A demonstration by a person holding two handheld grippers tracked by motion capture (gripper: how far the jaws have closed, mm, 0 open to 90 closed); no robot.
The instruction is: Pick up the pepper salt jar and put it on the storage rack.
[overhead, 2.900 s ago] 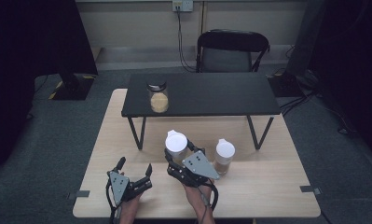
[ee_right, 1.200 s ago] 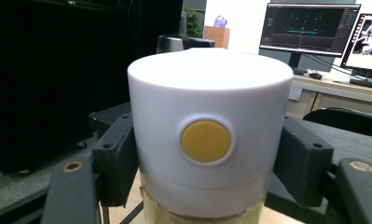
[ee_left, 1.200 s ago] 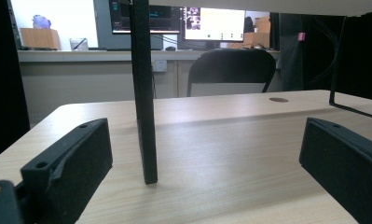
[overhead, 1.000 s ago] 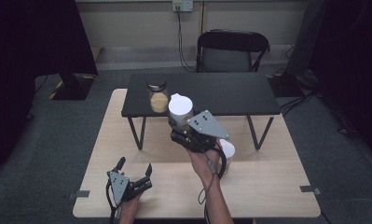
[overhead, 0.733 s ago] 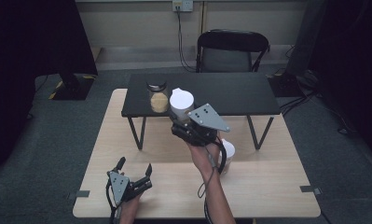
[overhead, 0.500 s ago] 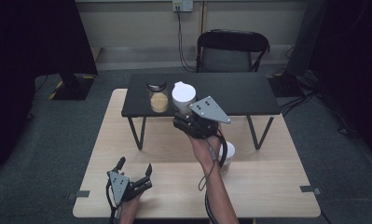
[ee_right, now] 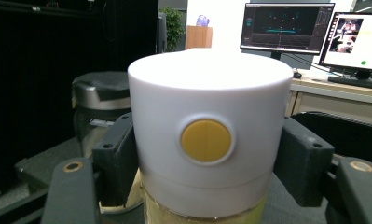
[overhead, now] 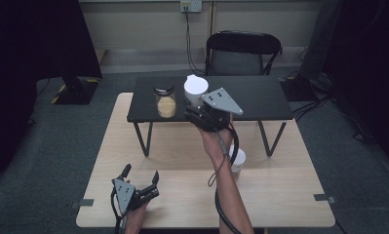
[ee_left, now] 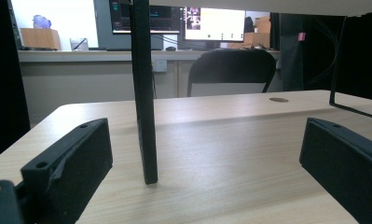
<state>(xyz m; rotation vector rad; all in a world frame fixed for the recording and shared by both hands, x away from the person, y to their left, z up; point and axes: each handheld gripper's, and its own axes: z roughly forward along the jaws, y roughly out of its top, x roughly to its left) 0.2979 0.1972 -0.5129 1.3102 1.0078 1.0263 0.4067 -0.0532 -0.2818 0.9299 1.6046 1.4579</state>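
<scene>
My right gripper (overhead: 197,111) is shut on a jar with a white lid (overhead: 196,87) and holds it over the black raised shelf (overhead: 260,100), close to the right of a dark-lidded jar of yellowish grains (overhead: 165,101). In the right gripper view the white lid (ee_right: 207,112) bears a yellow round mark, yellowish contents show under it, and black fingers (ee_right: 116,151) press both its sides. The dark-lidded jar (ee_right: 97,112) stands behind at left. My left gripper (overhead: 141,171) rests open near the wooden table's front left, with nothing between its jaws in the left gripper view (ee_left: 207,158).
A second white-lidded jar (overhead: 238,161) stands on the wooden table (overhead: 289,195) beside the right forearm. A black shelf leg (ee_left: 144,93) rises just ahead of the left gripper. A black chair (overhead: 243,51) stands behind the shelf.
My right gripper has carried the white-lidded jar up from the wooden table and away from me to above the black shelf, still drifting farther. The left gripper has stayed put.
</scene>
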